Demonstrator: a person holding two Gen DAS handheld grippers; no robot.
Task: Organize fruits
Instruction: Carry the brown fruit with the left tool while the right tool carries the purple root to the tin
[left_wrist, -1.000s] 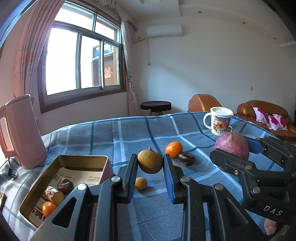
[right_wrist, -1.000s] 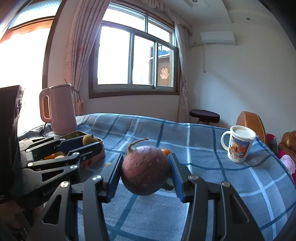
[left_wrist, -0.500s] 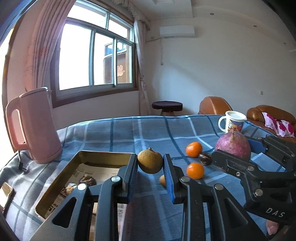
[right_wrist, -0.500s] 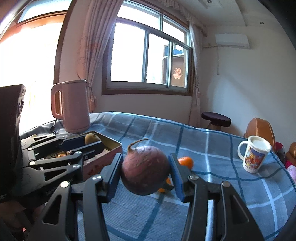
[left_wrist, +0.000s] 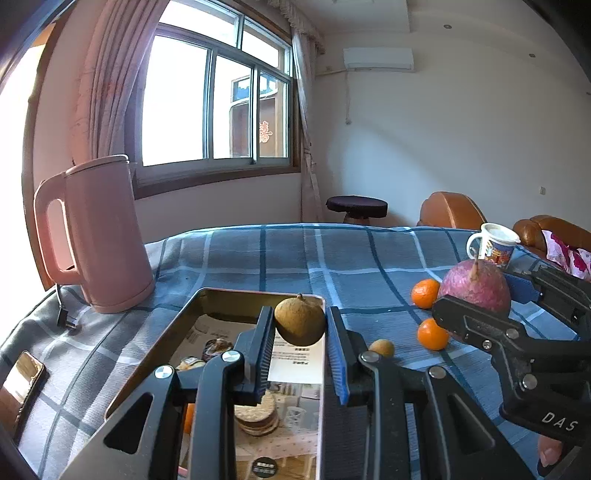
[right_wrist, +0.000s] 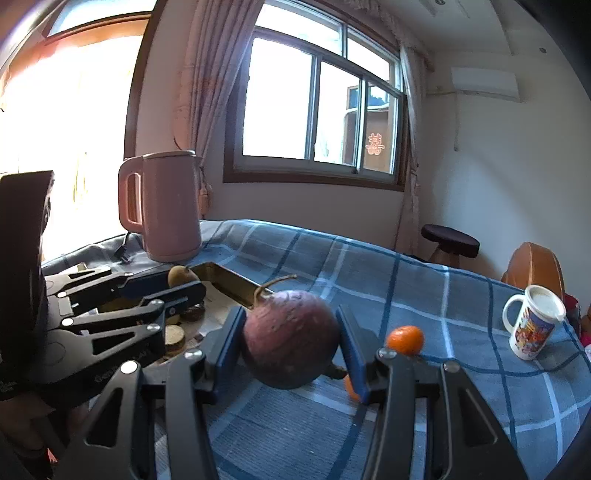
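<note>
My left gripper (left_wrist: 300, 328) is shut on a small brown round fruit (left_wrist: 300, 325) and holds it above the gold metal tin (left_wrist: 207, 306). The tin holds a few small items over printed paper. My right gripper (right_wrist: 291, 339) is shut on a large purple-red round fruit (right_wrist: 291, 343) with a stem, held above the cloth just right of the tin (right_wrist: 229, 282). The purple fruit also shows in the left wrist view (left_wrist: 476, 288). Two tangerines (left_wrist: 424, 293) (left_wrist: 433, 334) and a small tan fruit (left_wrist: 382, 348) lie on the blue checked cloth.
A pink kettle (left_wrist: 98, 236) stands behind the tin at left, its plug on the cloth. A phone (left_wrist: 22, 384) lies at the near left edge. A printed white mug (right_wrist: 532, 323) stands at far right. A stool and brown sofa stand beyond the table.
Both grippers have moved left with their fruits. The left gripper's brown fruit now hangs over the tin; the purple fruit has come close to the tin's right side.
</note>
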